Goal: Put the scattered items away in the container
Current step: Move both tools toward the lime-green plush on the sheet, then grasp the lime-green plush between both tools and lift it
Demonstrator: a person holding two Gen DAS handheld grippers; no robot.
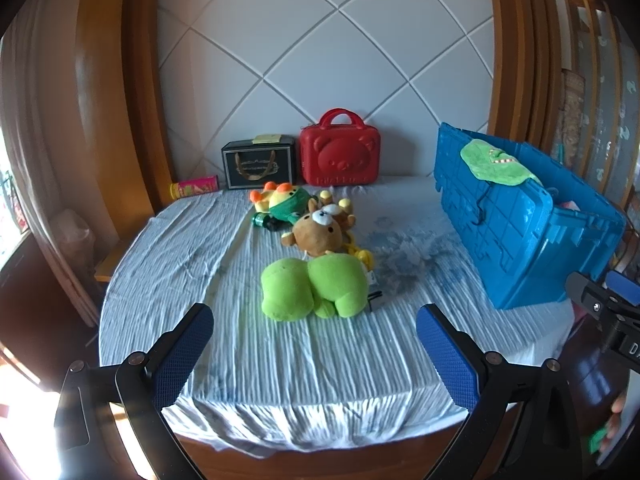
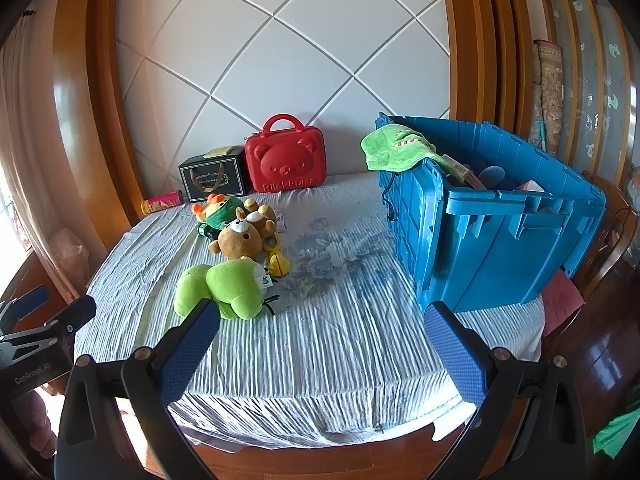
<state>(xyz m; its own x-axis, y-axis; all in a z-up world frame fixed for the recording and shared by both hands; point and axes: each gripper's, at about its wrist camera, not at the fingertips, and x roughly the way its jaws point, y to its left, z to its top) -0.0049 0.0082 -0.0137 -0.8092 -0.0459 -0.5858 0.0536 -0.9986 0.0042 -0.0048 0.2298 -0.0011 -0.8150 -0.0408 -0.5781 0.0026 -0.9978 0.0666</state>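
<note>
Bright daylight glares in from the left, frames sharp centrally, fisheye bending edges into dark vignetted corners

My left gripper carries two black angular arms, each faced with a blue cross-hatched pad and pinned by round metal screws. My right gripper is built the same: black frame, blue textured pads, brass-toned screws at the joints. Left of that gripper, the other tool's black body bears white lettering, "GenRobot.AI", below a blue-tipped clamp.
</note>
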